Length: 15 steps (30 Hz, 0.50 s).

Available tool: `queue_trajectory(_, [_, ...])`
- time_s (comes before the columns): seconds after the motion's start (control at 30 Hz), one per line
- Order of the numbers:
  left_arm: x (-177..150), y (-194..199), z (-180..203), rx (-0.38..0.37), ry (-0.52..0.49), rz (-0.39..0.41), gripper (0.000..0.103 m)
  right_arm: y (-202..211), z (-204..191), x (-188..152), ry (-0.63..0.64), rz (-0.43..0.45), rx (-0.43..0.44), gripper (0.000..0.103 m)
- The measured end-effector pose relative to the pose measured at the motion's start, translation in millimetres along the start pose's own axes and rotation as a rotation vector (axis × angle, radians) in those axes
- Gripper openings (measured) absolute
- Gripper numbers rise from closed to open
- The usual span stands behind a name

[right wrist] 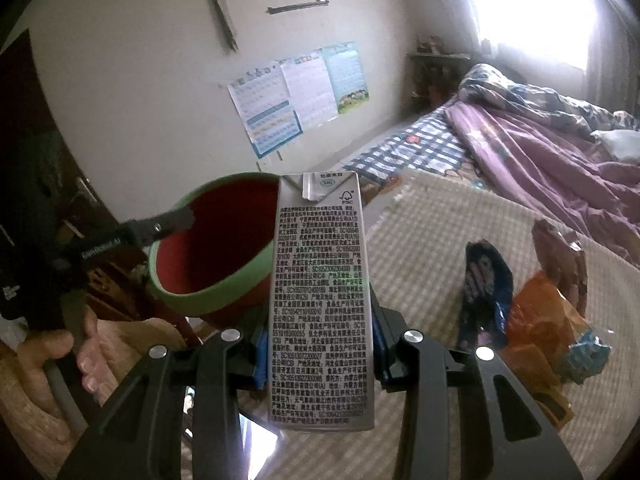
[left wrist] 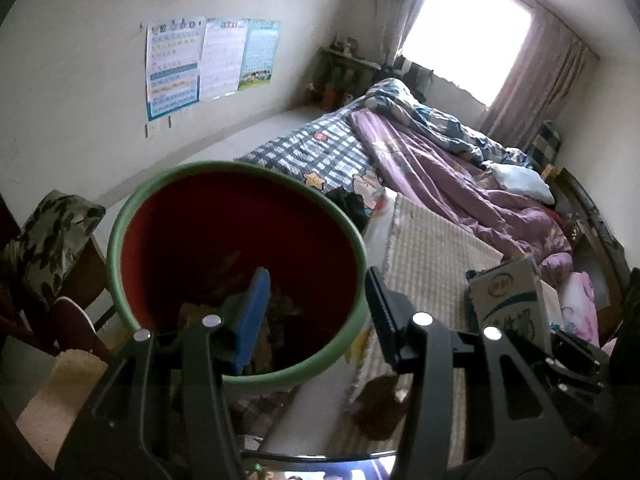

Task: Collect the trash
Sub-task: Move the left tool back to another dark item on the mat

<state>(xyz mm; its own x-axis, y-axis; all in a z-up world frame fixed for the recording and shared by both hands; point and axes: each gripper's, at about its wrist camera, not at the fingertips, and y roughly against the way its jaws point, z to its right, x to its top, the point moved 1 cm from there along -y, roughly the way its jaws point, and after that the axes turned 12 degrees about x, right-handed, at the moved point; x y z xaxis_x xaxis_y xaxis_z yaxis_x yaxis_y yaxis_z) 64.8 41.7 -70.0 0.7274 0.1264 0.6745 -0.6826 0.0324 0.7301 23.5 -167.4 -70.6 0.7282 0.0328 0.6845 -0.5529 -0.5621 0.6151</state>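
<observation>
The right gripper (right wrist: 318, 354) is clamped on a milk carton (right wrist: 320, 300); the left gripper (left wrist: 316, 312) pinches the bin (left wrist: 240, 272) rim between its fingers.

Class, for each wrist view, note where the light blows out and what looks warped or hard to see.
Left wrist: the window is blown out white; the bin interior is murky. Right wrist: window glare washes the corner; walls curve with fisheye; the carton print is sharp.
</observation>
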Motion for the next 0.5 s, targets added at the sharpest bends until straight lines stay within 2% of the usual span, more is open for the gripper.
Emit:
queue_trajectory(0.07, [-3, -6, 4, -0.034, -0.019, -0.034, 0.049, -1, 3, -3, -0.009, -0.001, -0.007, 0.037])
queue_trajectory(0.1, [-6, -8, 8, -0.056, -0.038, -0.048, 0.057, -2, 5, -4, -0.017, -0.003, -0.013, 0.037])
queue_trajectory(0.27, [-26, -16, 31, -0.146, -0.177, -0.112, 0.074, 4, 27, -14, -0.07, -0.011, -0.061, 0.038])
queue_trajectory(0.4, [-52, -26, 51, -0.17, -0.274, -0.171, 0.074, 8, 43, -23, -0.119, -0.026, -0.078, 0.038])
queue_trajectory(0.5, [-70, -40, 65, -0.161, -0.337, -0.221, 0.074, 9, 51, -27, -0.142, -0.026, -0.075, 0.038])
